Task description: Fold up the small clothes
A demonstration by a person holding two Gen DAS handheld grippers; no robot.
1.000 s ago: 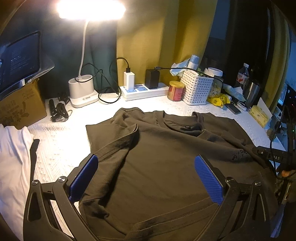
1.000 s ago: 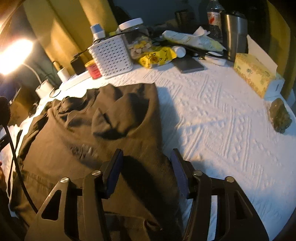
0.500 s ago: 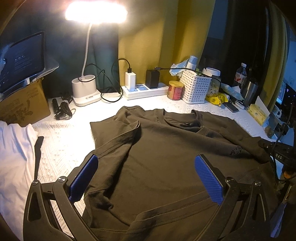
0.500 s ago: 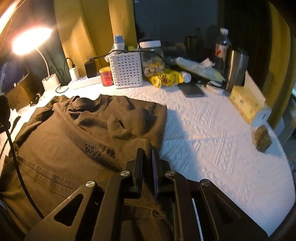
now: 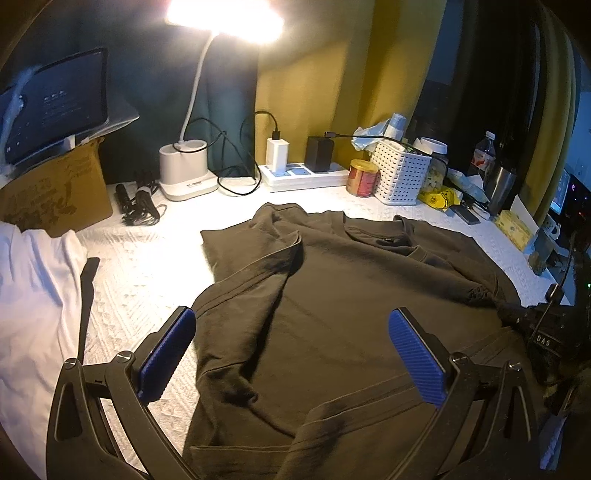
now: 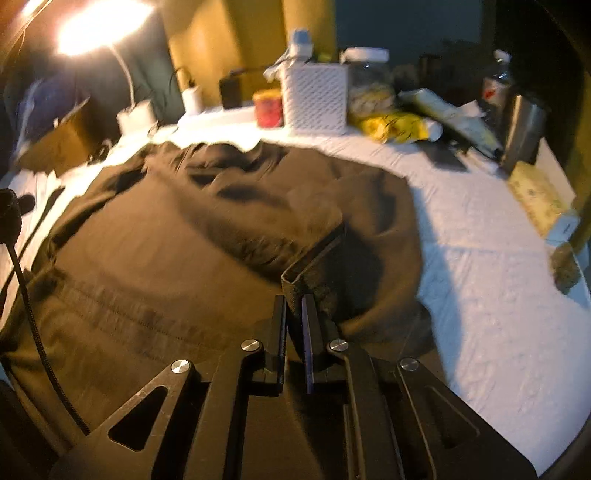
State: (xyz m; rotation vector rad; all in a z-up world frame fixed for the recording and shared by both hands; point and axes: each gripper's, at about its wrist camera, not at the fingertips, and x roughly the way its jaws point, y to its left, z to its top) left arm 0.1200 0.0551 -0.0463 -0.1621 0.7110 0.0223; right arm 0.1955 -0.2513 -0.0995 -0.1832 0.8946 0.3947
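A bright lamp (image 5: 221,18) shines over a desk (image 5: 147,266) with a bumpy white cover, and yellow curtains hang behind it. A dark brown shirt (image 5: 351,314) lies spread out in the middle of the desk, in front of the lamp, with its collar toward the back. It looks soft, thin and light. It bends and wrinkles easily, so it will droop and slide when lifted. A good place to grab it is at an edge, like a hem or a sleeve end, where the cloth is doubled and thicker. The right hand-held gripper (image 6: 294,295) is squeezed together on a fold of the shirt's edge, and the cloth stands up a little between its fingers. The left hand-held gripper (image 5: 291,350) has its blue pads (image 5: 415,354) wide apart over the near side of the shirt, and nothing is pinched in it. A white basket (image 5: 400,171) and a red can (image 5: 364,177) sit to the right of the lamp. The small print on the shirt is too dark to read. The letters "DAS" show on a black part at the right edge of the left view.
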